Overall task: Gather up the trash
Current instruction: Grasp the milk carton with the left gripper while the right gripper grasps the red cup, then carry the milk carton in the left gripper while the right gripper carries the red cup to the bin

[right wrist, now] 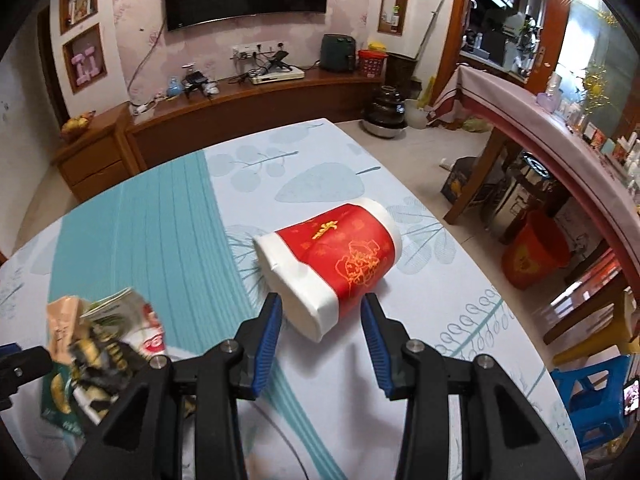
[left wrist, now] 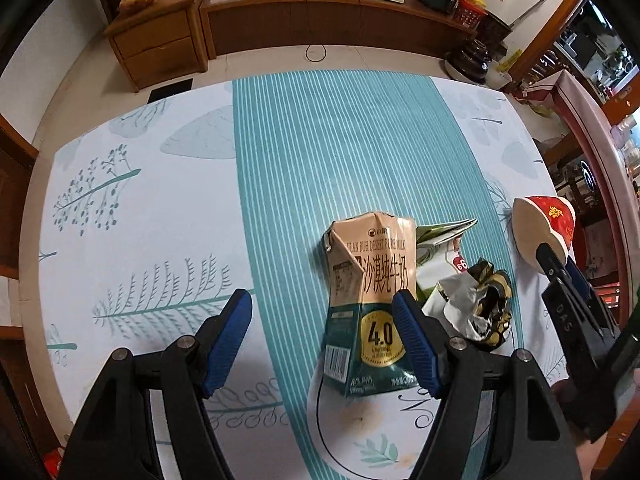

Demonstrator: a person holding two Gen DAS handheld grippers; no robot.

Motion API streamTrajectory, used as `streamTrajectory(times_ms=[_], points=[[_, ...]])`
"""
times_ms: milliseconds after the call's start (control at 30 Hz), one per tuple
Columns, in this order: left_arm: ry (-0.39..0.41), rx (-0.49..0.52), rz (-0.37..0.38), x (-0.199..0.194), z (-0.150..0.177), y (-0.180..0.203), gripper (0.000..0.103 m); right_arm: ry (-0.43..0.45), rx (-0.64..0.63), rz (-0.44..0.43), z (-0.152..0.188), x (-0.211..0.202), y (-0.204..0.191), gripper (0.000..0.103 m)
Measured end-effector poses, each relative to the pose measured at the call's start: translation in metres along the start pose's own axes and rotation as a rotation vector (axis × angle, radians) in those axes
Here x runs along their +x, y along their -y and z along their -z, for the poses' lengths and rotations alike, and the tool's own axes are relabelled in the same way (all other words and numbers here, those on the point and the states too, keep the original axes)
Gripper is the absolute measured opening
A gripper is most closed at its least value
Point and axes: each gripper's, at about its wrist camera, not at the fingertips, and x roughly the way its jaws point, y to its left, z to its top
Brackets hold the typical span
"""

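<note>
- Left gripper (left wrist: 322, 338), nearest the lens: jaws standing wide and released, grasping nothing. Its right pad is sitting in front of the crushed milk carton (left wrist: 370, 300), while the left pad is hanging over bare tablecloth (left wrist: 140, 208).
- Right gripper (right wrist: 322, 342): jaws parted and released, pads flanking the near end of the red paper cup (right wrist: 332, 264), which is lying on its side. I am seeing no firm contact yet.
- Trash: the carton, a flattened green-and-white pack (left wrist: 444, 246) and a crumpled wrapper (left wrist: 480, 304) are lying bunched together mid-table; the cup is lying apart, toward the table's right edge.
- Risks: the cup, being round and already dented, could be rolling off that edge or crushing if pinched at its rim; the carton is sitting off-centre in the left jaws and may be getting shoved aside.
- Containers: the cup's inside is facing away; contents unknown. No bin is showing on the table.
</note>
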Motion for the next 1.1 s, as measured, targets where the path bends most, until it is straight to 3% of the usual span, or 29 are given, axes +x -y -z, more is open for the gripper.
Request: streamTrajectory(times_ms=[167,200,233,333,400,533,567,633,867,1100], points=[[-0.018,0.001,0.029,0.009,-0.004,0.006,0.071,0.021,0.009,0.043,0.000,0.008,0.000,0.041],[-0.019,0.002,0.034,0.010,-0.005,0.008,0.071,0.025,0.014,0.049,0.000,0.008,0.001,0.038],[-0.021,0.003,0.039,0.012,-0.007,0.010,0.071,0.029,0.016,0.056,0.000,0.009,0.001,0.027],[-0.030,0.009,0.035,0.018,-0.010,0.017,0.071,0.032,0.022,0.052,0.000,0.011,0.005,0.009],[-0.043,0.010,0.025,0.025,-0.010,0.021,0.071,0.036,0.024,0.031,0.003,0.009,0.008,0.004],[-0.069,0.004,0.017,0.034,-0.008,0.020,0.067,0.034,0.032,-0.040,0.015,-0.004,0.010,0.004],[-0.070,0.001,0.022,0.035,-0.006,0.019,0.053,0.033,0.037,-0.061,0.019,-0.009,0.011,0.004],[-0.081,0.003,0.022,0.036,0.000,0.018,0.042,0.030,0.054,-0.103,0.029,-0.019,0.014,0.004],[-0.026,0.009,-0.010,0.020,0.023,0.007,0.041,0.018,0.139,-0.179,0.058,-0.054,0.028,0.004],[0.017,0.009,-0.016,-0.031,0.065,-0.001,0.040,0.016,0.139,-0.232,0.090,-0.100,0.048,0.004]])
